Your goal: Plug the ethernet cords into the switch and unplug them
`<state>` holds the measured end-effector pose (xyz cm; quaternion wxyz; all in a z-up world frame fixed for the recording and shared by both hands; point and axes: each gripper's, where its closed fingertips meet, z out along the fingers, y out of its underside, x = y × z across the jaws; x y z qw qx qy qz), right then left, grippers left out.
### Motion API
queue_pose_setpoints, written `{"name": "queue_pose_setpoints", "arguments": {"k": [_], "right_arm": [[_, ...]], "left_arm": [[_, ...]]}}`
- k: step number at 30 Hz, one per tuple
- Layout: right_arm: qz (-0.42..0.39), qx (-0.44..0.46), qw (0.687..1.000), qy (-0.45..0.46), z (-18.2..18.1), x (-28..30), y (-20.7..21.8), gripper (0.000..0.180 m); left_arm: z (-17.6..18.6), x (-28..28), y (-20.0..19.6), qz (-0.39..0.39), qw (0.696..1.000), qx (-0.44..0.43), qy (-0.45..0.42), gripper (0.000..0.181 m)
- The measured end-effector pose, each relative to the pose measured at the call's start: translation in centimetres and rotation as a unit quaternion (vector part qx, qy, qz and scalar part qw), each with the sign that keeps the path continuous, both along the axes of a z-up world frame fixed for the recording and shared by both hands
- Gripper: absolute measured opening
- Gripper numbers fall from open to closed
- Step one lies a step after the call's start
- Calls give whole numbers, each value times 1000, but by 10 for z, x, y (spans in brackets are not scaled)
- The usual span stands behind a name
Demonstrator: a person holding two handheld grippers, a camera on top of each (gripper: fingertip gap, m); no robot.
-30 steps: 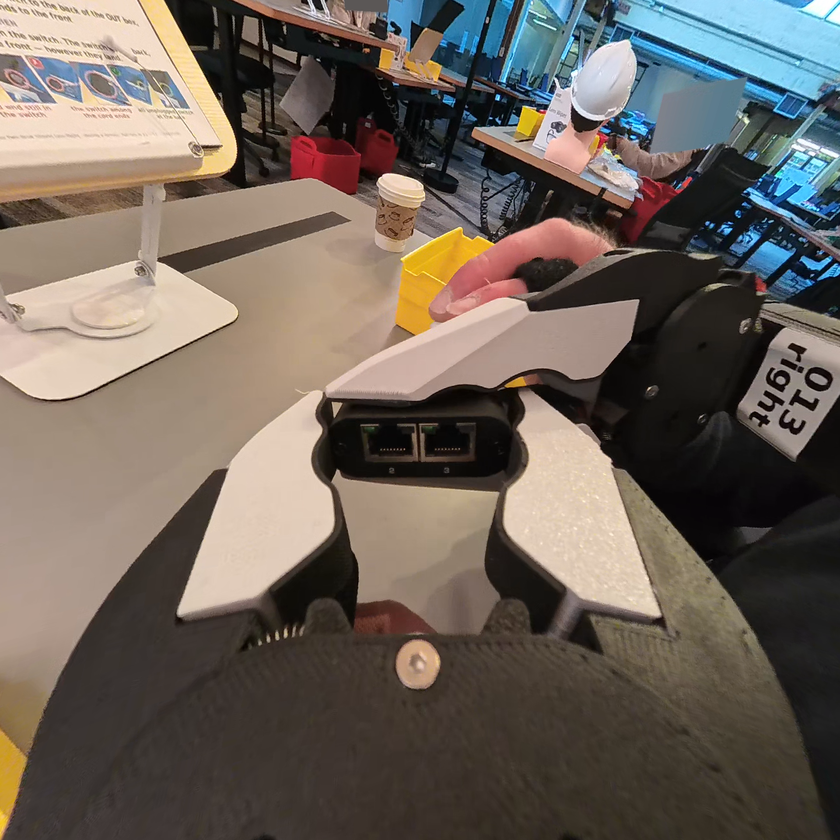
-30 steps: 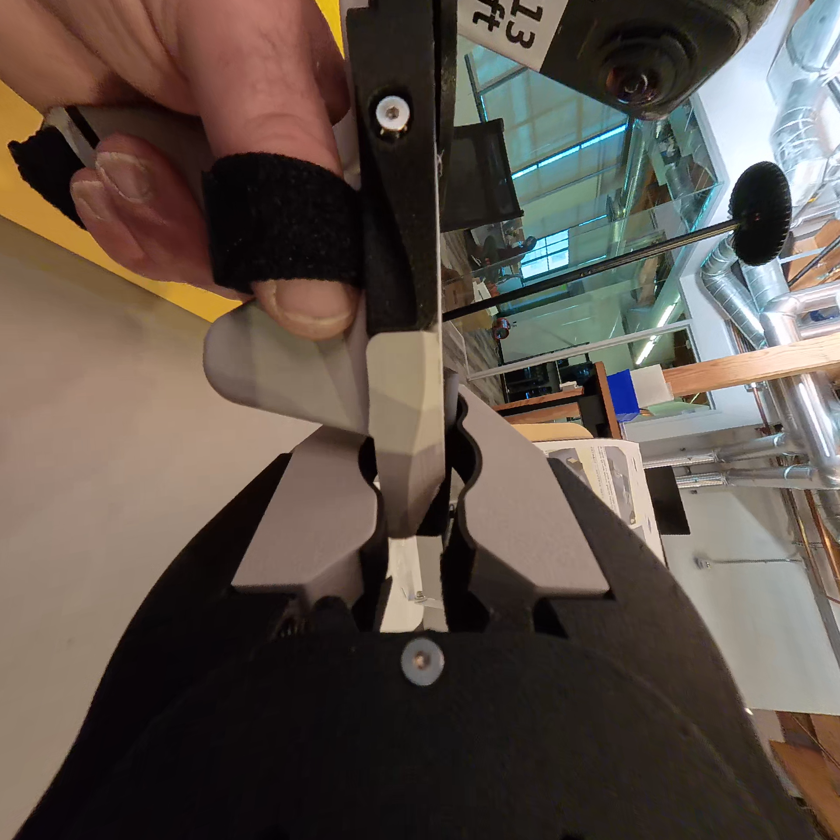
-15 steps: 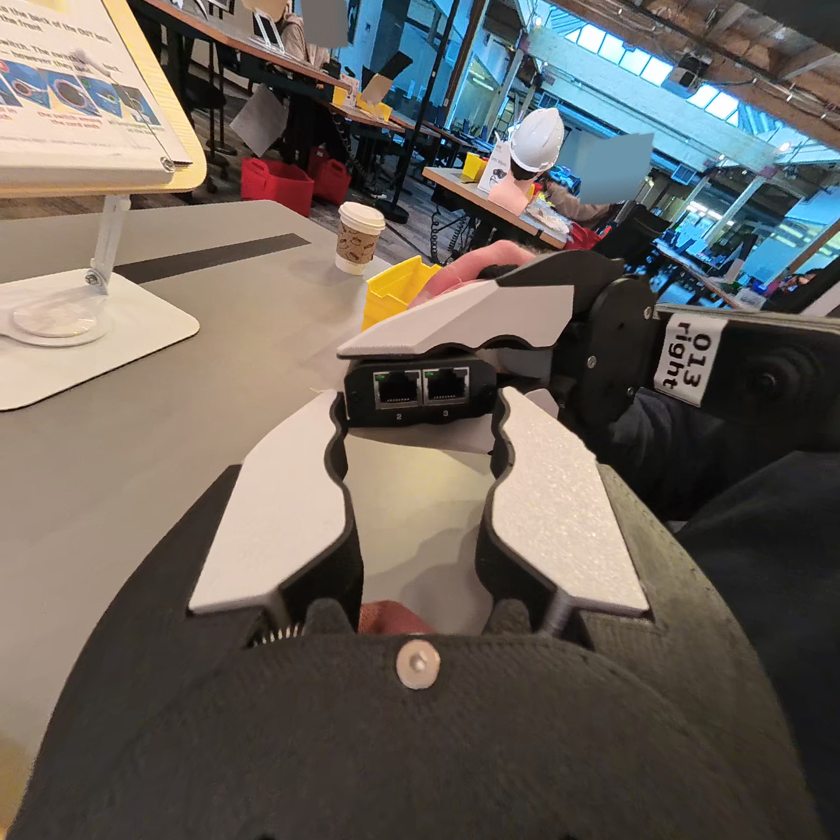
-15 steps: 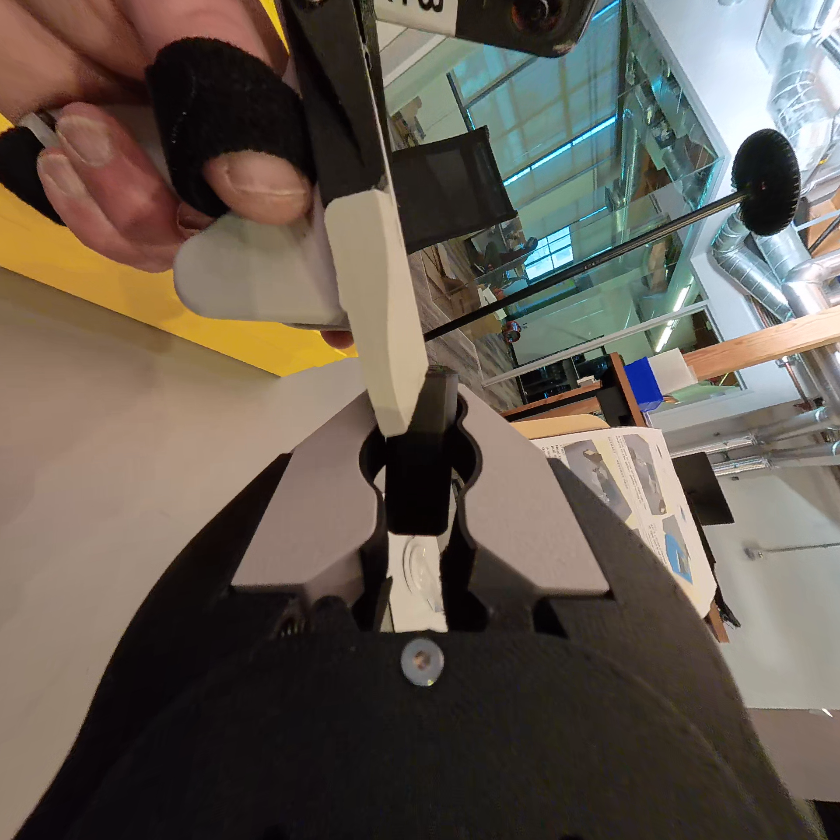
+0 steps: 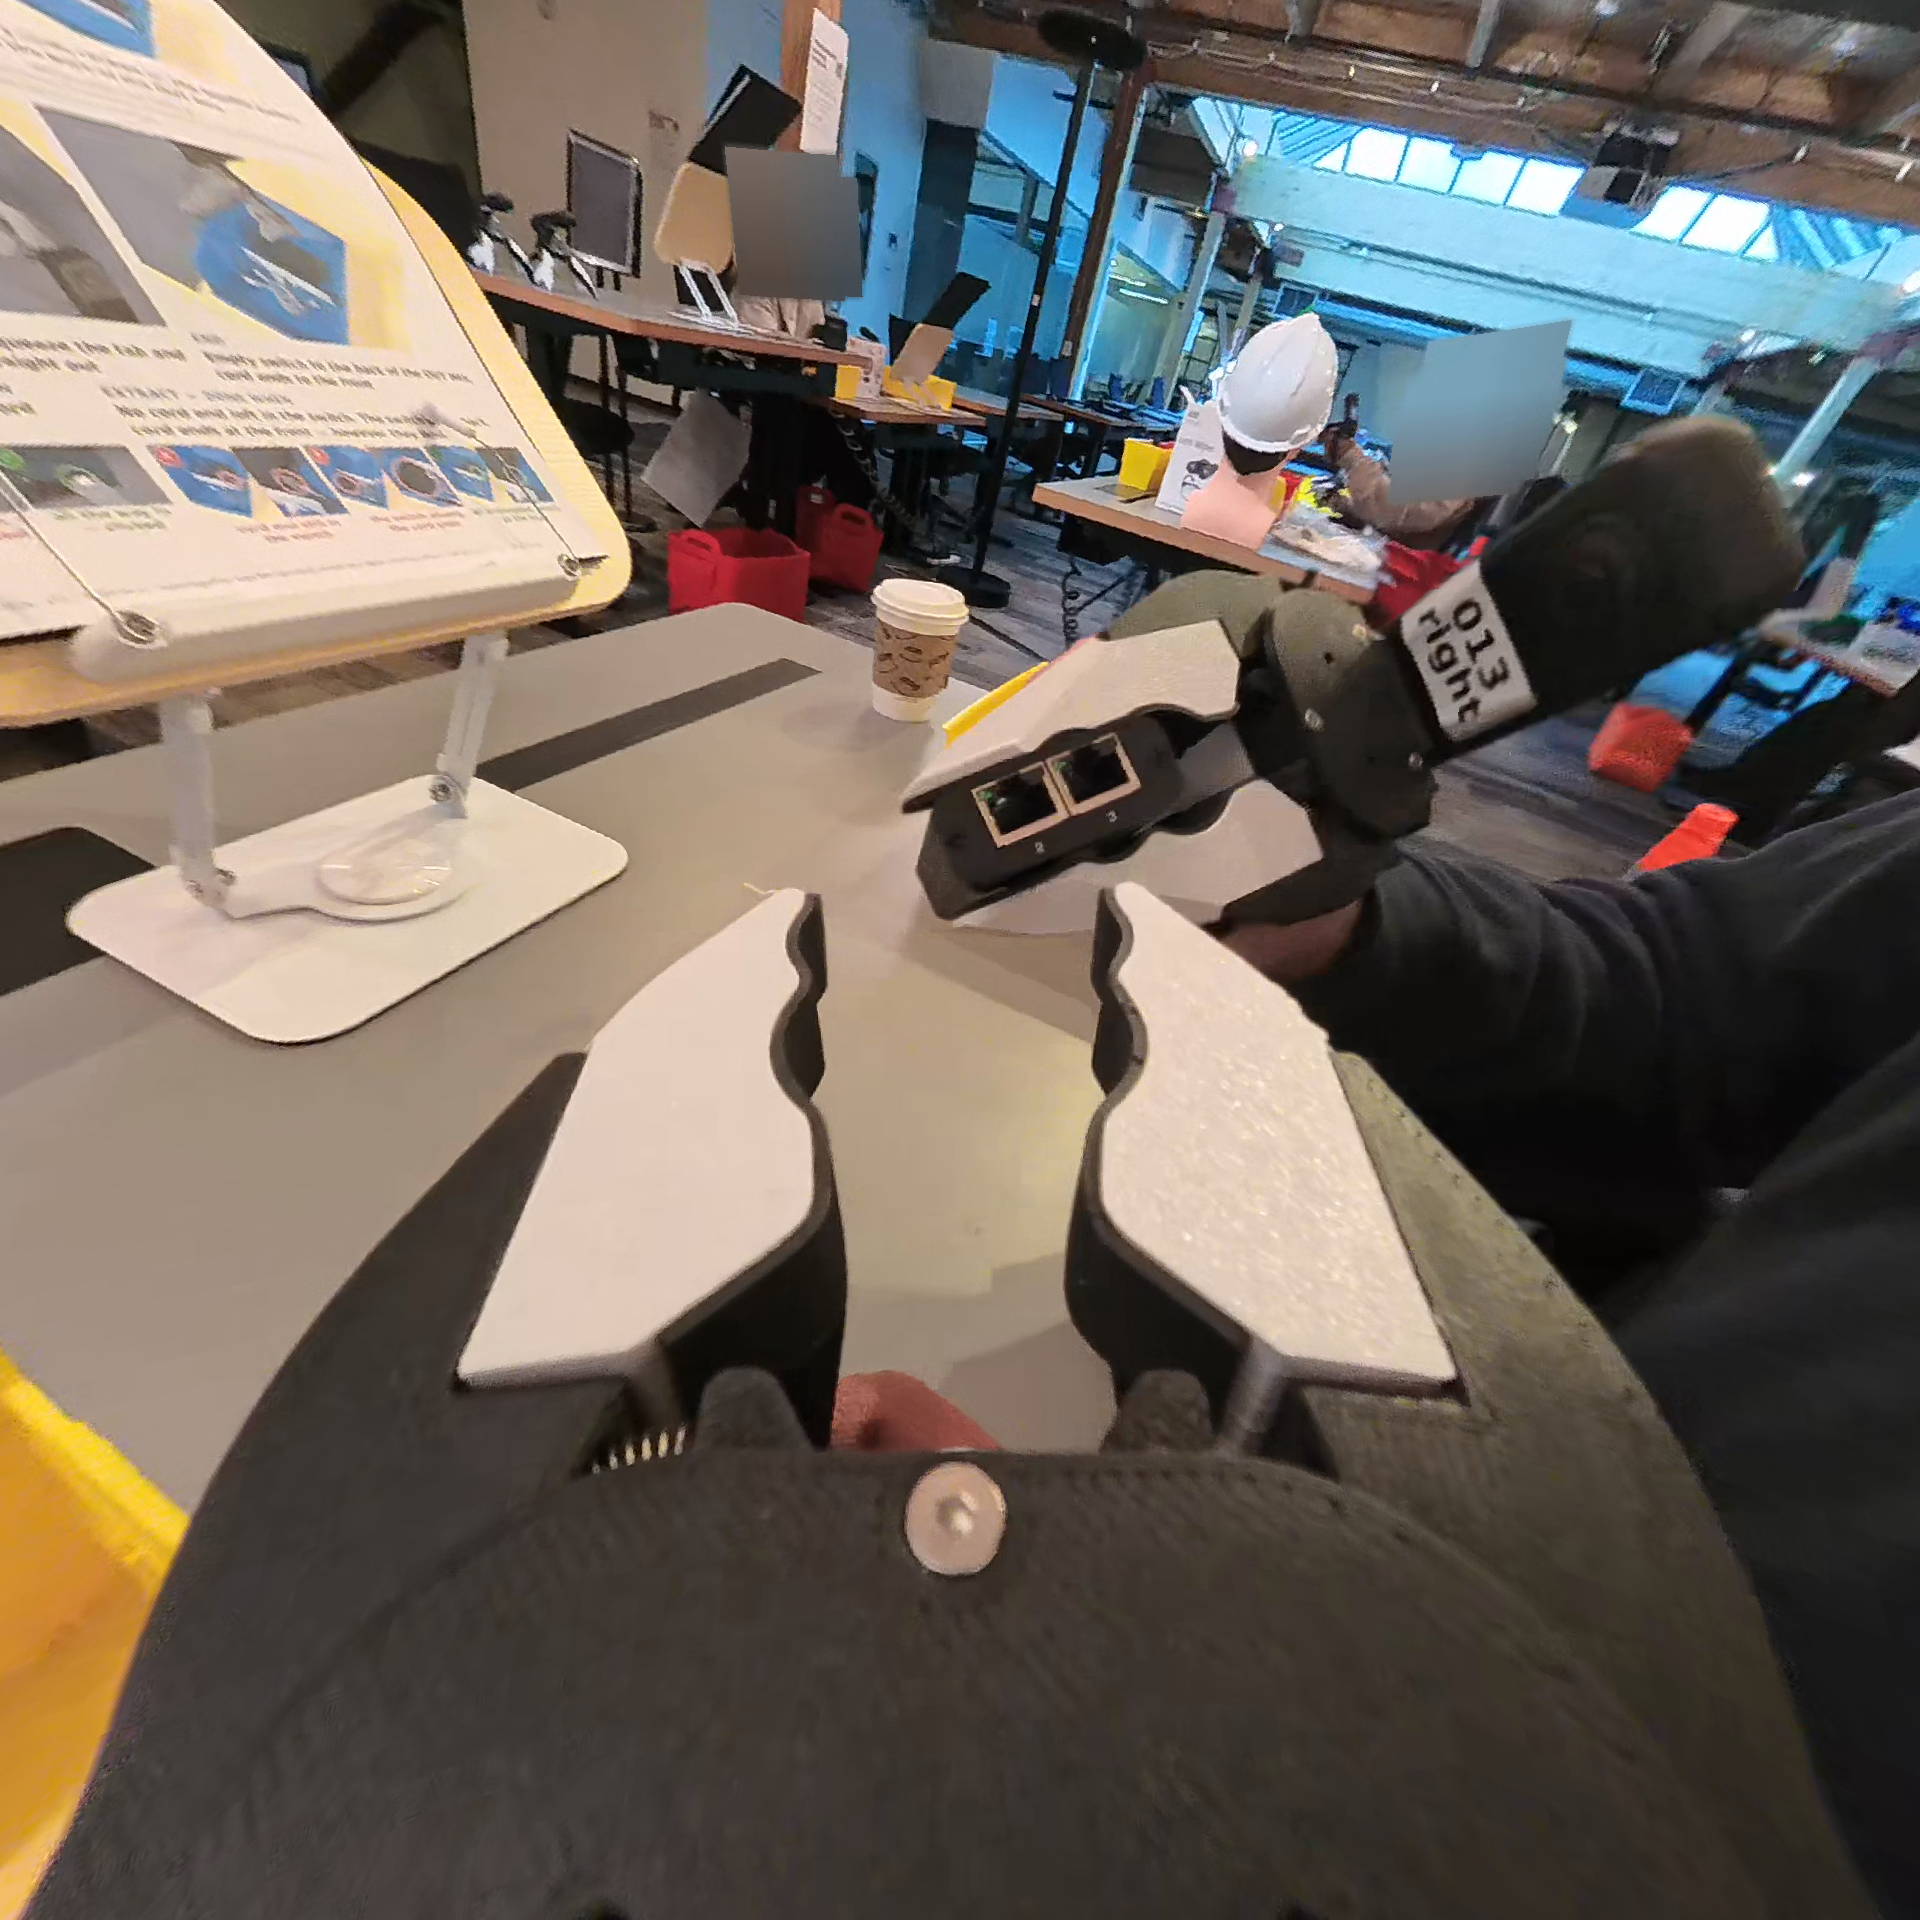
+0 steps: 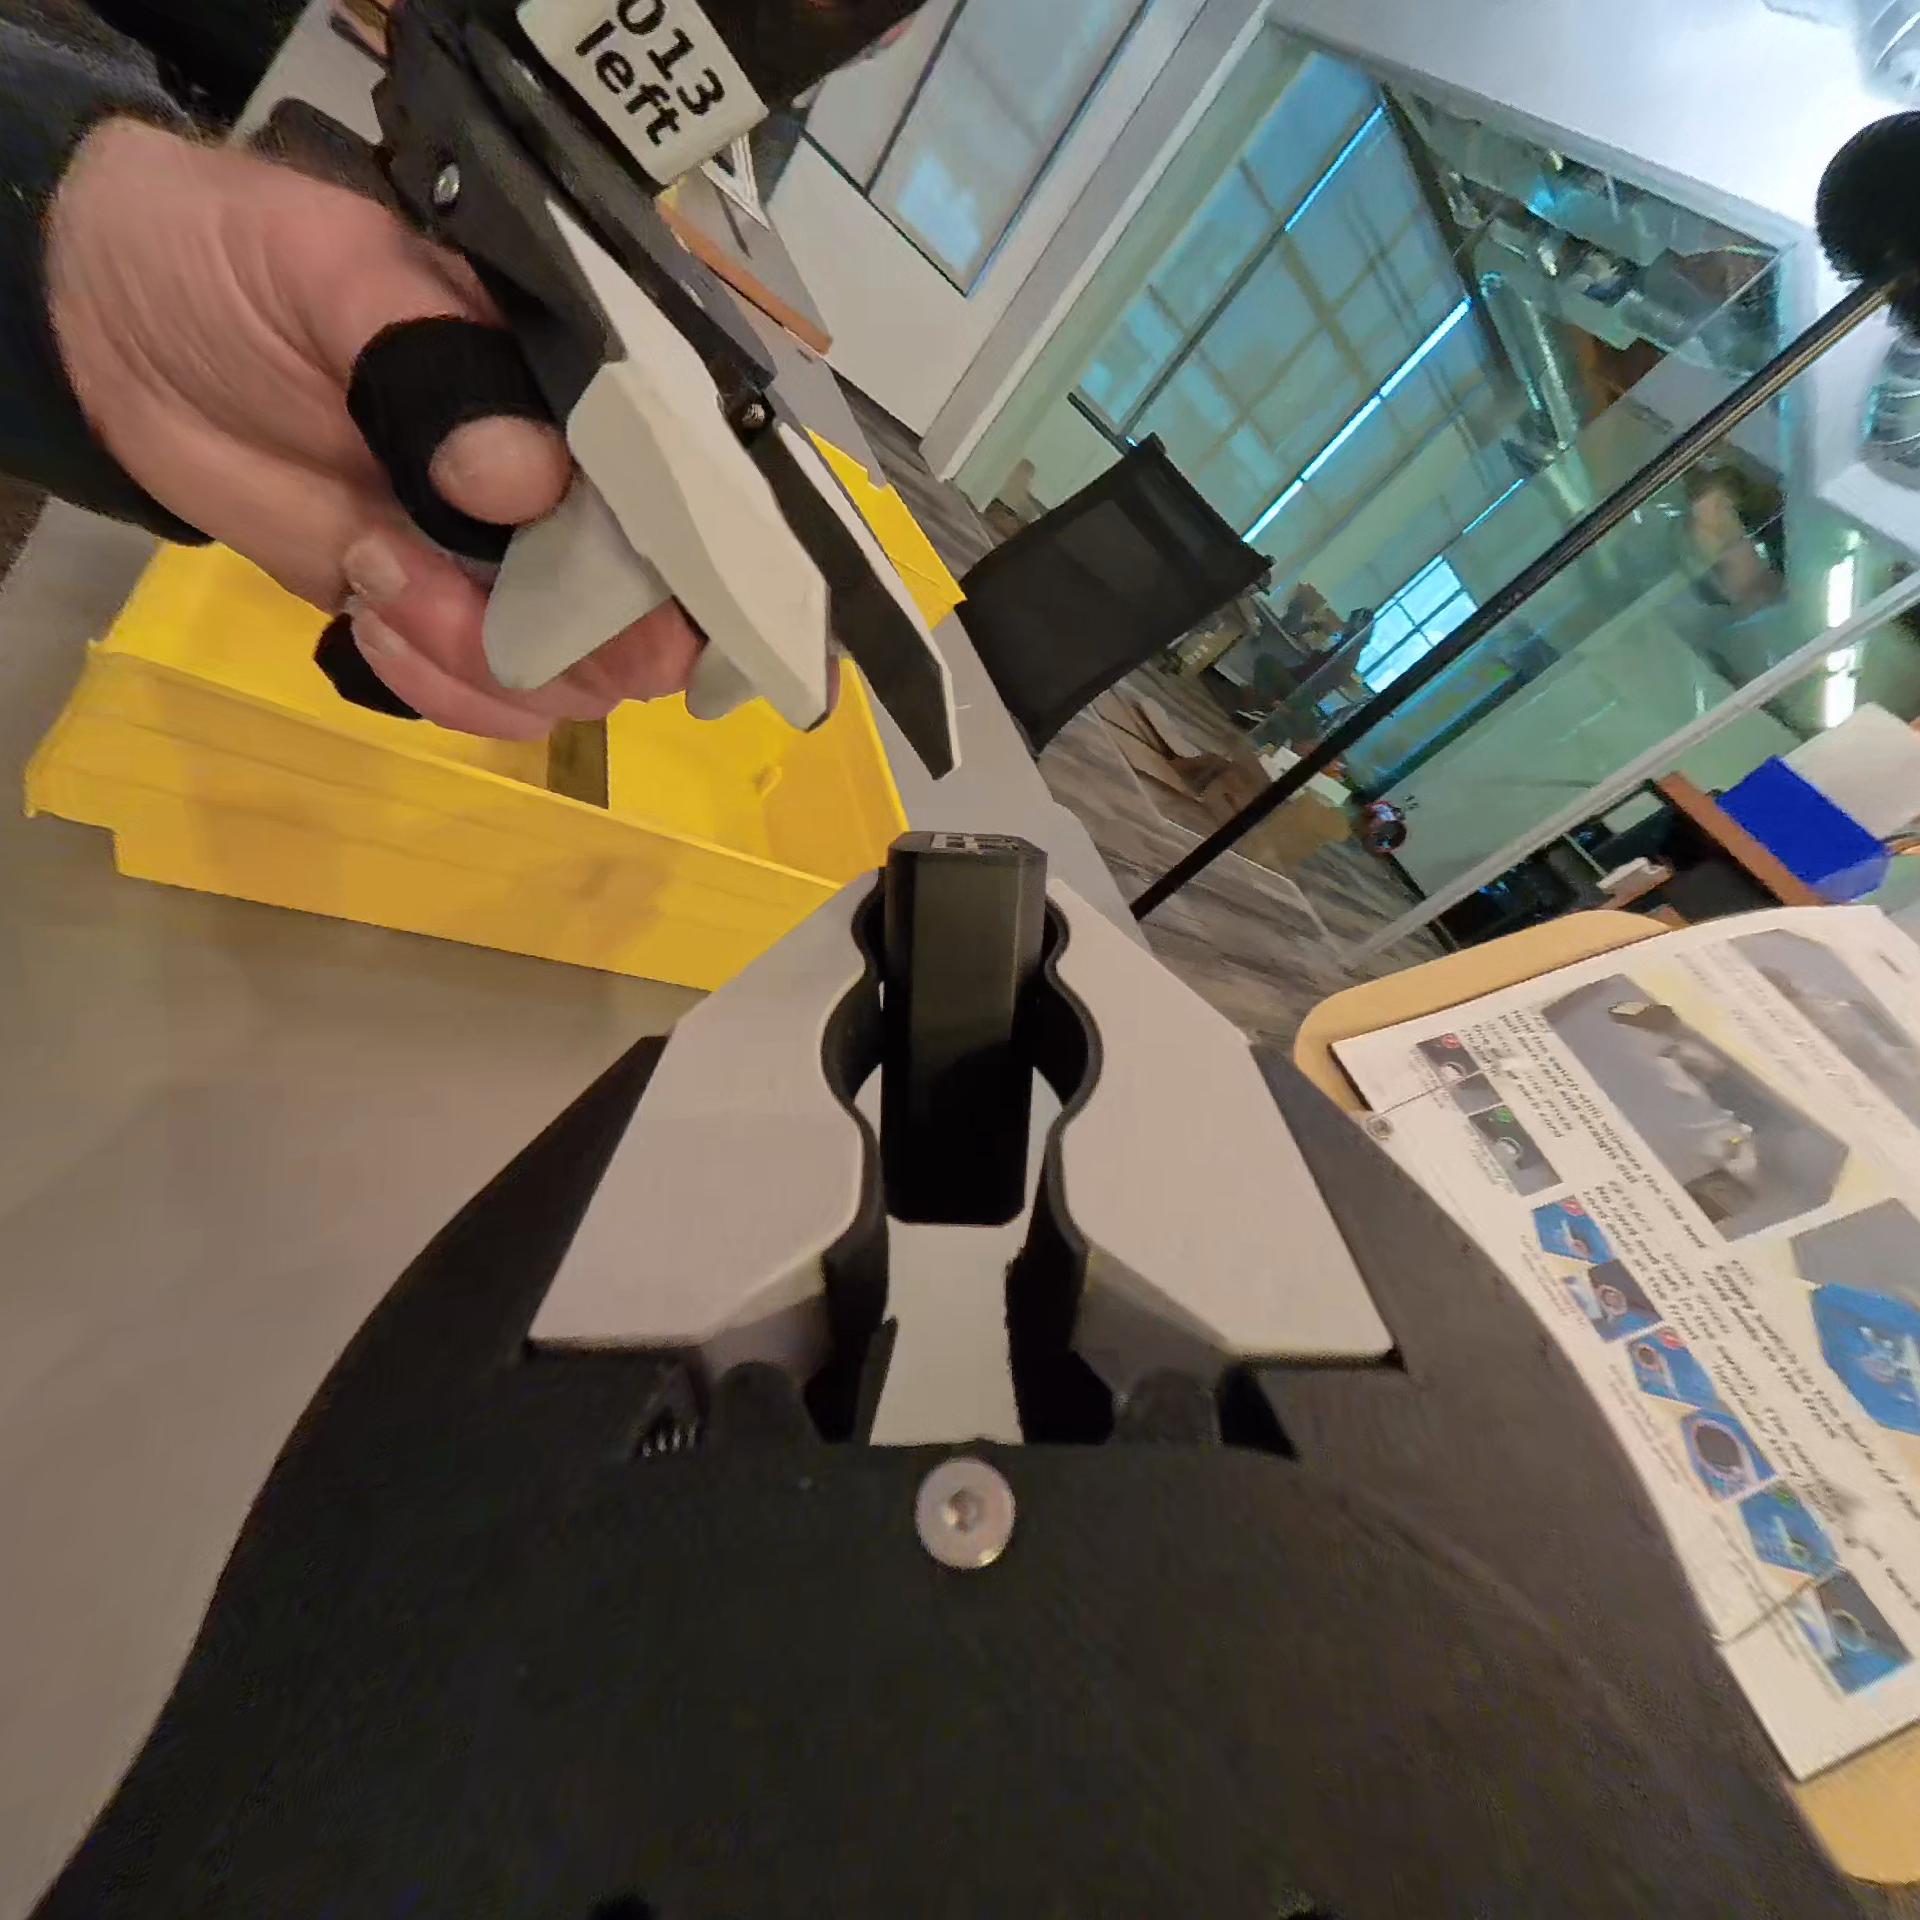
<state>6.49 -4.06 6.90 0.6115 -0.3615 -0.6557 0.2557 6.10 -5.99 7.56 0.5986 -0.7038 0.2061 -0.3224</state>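
The black switch (image 5: 1049, 816) has two empty ports facing me in the left wrist view. My right gripper (image 6: 961, 987) is shut on the switch (image 6: 951, 1039) and holds it tilted above the grey table (image 5: 260, 1143). My left gripper (image 5: 951, 925) is open and empty, its tips just in front of and below the switch, not touching it. The left gripper also shows in the right wrist view (image 6: 831, 665), held by a hand, above the switch. No ethernet cords are in view.
A white stand (image 5: 343, 894) holds an instruction board (image 5: 260, 364) at the table's left. A paper coffee cup (image 5: 914, 649) stands at the far edge. A yellow bin (image 6: 416, 800) lies on the table beyond the switch. Another yellow bin corner (image 5: 62, 1558) is at the lower left. Only a small space, under 4 cm, lies between the two pairs of fingers.
My left gripper let go of the switch, opened and drew back. My right gripper stayed shut on the switch and carried it up and to the right, away from the left fingers.
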Motion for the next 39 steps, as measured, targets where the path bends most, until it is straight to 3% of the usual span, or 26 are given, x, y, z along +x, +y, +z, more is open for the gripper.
{"name": "queue_pose_setpoints", "arguments": {"k": [4, 8, 16, 21, 25, 28, 33, 39], "right_arm": [[61, -77, 995, 23, 6, 2, -10, 22], [124, -150, 980, 44, 13, 6, -20, 22], [241, -274, 924, 110, 38, 15, -42, 22], [270, -297, 909, 114, 39, 14, -53, 22], [288, -312, 898, 110, 40, 16, -54, 22], [274, -315, 904, 89, 36, 16, -48, 26], [182, -280, 942, 45, 26, 18, -21, 37], [129, -348, 929, 0, 16, 17, -11, 59]], "left_arm": [[-10, 4, 2, 20, 996, 28, 79, 48], [-14, 13, -1, 5, 995, 39, 96, 48], [-8, 48, -8, -43, 997, 69, 16, 59], [10, 52, -13, -52, 993, 87, -63, 28], [10, 53, -14, -44, 994, 93, -40, 26], [7, 49, -11, -22, 995, 96, 14, 25], [2, 28, 0, 65, 979, 110, 156, 24], [0, 4, 11, 175, 910, 154, 343, 24]]}}
